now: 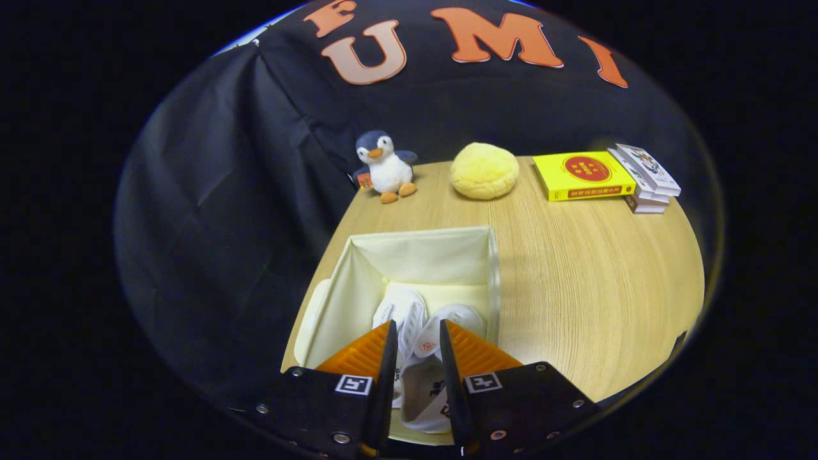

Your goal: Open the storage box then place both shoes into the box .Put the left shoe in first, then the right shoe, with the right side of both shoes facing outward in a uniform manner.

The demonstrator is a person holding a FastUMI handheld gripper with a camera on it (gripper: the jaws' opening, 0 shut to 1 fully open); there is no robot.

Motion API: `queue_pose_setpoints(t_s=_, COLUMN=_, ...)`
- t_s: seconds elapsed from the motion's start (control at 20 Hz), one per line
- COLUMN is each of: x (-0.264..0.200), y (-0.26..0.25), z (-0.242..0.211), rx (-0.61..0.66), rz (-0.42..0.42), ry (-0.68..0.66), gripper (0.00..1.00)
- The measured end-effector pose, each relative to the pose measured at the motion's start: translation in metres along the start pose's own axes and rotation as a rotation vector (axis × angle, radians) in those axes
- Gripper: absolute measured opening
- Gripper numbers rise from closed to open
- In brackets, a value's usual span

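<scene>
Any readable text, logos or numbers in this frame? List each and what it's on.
Nothing can be read clearly.
Yellow book: cover print, too small to read.
White books: cover print, blurred.
Penguin: tag, too small to read.
Shoe, clamped between the fingers of the gripper: dark print, blurred.

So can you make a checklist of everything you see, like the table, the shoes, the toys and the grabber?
Surface: wooden table, bare on the box's right.
Job's things: storage box open; two white shoes inside, side by side.
Clutter: toy penguin, yellow plush, books at the table's far edge.
Gripper: gripper above the box, fingers either side of a shoe; contact unclear.
Cables: nothing seen.
Surroundings: black cloth wall.
</scene>
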State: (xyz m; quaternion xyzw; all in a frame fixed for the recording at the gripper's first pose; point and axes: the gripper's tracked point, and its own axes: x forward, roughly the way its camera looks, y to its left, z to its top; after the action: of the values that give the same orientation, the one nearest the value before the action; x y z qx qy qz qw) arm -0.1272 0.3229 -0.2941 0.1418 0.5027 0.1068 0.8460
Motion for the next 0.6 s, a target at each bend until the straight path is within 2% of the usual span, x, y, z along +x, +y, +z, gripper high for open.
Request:
queue_pose_setpoints(t_s=0.25, x=-0.038, y=-0.037, z=0.055, rx=-0.057, rz=0.011, ry=-0.177, gripper=0.55)
queue_pose_setpoints(t_s=0.4, x=-0.063, y=-0.072, z=0.087, rx=-0.097, rz=-0.01, ry=-0.287, gripper=0.71)
queue_pose_setpoints(t_s=0.6, x=-0.101, y=-0.117, z=0.134, rx=-0.121, rz=-0.015, ry=-0.434, gripper=0.81)
